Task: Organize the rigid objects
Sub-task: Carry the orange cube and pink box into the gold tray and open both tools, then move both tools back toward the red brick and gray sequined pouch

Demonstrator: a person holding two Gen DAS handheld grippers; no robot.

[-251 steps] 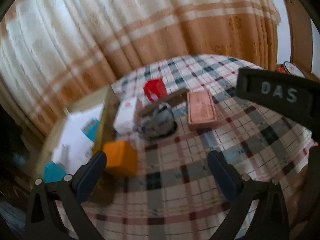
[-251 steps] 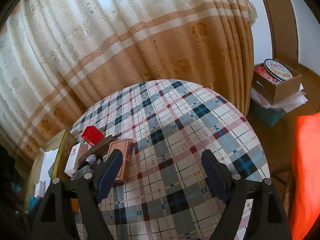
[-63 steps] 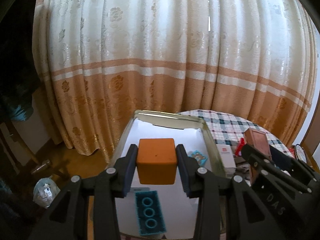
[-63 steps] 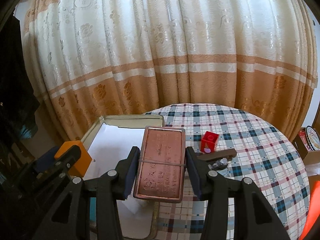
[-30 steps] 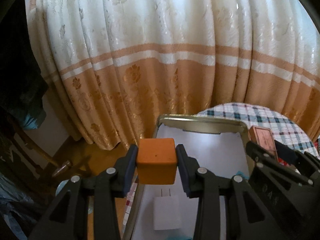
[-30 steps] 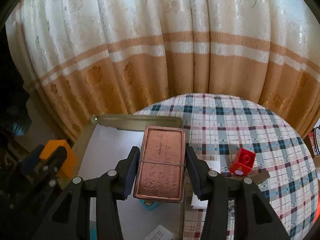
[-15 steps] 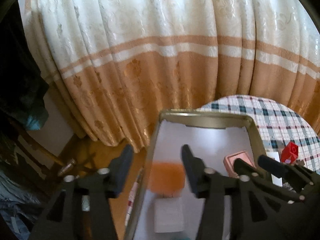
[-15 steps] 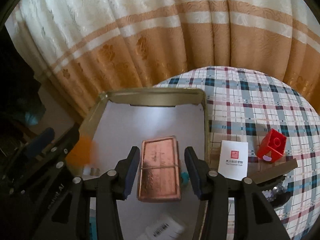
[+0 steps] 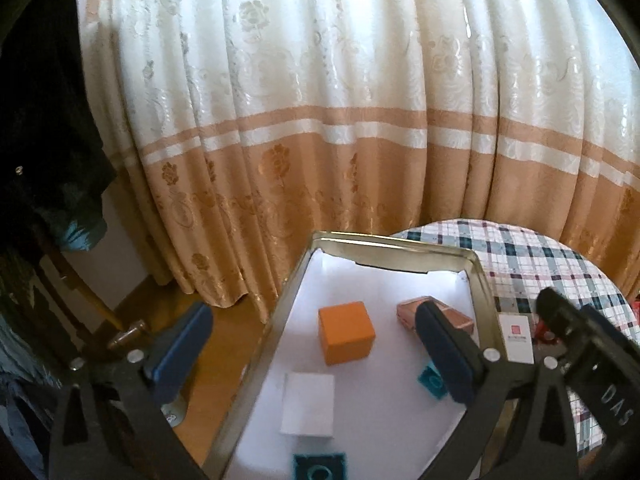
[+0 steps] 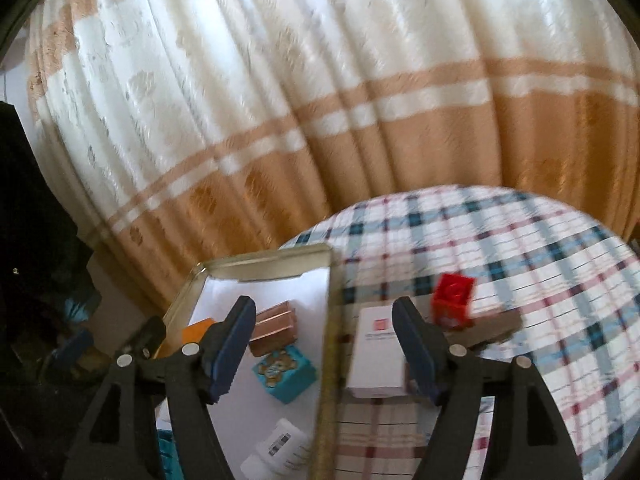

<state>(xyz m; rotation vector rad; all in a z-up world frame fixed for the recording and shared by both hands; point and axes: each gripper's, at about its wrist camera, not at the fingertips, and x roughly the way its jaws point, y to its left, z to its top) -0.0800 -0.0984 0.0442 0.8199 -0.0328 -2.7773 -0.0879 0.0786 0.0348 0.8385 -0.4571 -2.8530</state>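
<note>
An orange cube (image 9: 346, 338) and a copper-coloured tin (image 9: 408, 312) lie loose on the white lining of the metal tray (image 9: 392, 246). My left gripper (image 9: 312, 352) hangs above the tray with its jaws opening wide; the cube sits below, between the fingers, untouched. My right gripper (image 10: 324, 346) is over the tray's right rim (image 10: 328, 320), its jaws opening and holding nothing. In the right wrist view the tin (image 10: 276, 326) rests left of that rim, partly behind the left finger, and the cube (image 10: 196, 330) shows at the far left.
In the tray also lie a white block (image 9: 308, 410) and teal bricks (image 9: 430, 384), one with a bear picture (image 10: 286, 372). On the checked tablecloth (image 10: 520, 248) sit a white box (image 10: 378, 352), a red brick (image 10: 454, 300) and a brown bar (image 10: 488, 326). A curtain hangs behind.
Both grippers let go: the orange cube and the copper tin dropped into the tray. The left jaws spread wide; the right gripper swung right, over the tray's rim.
</note>
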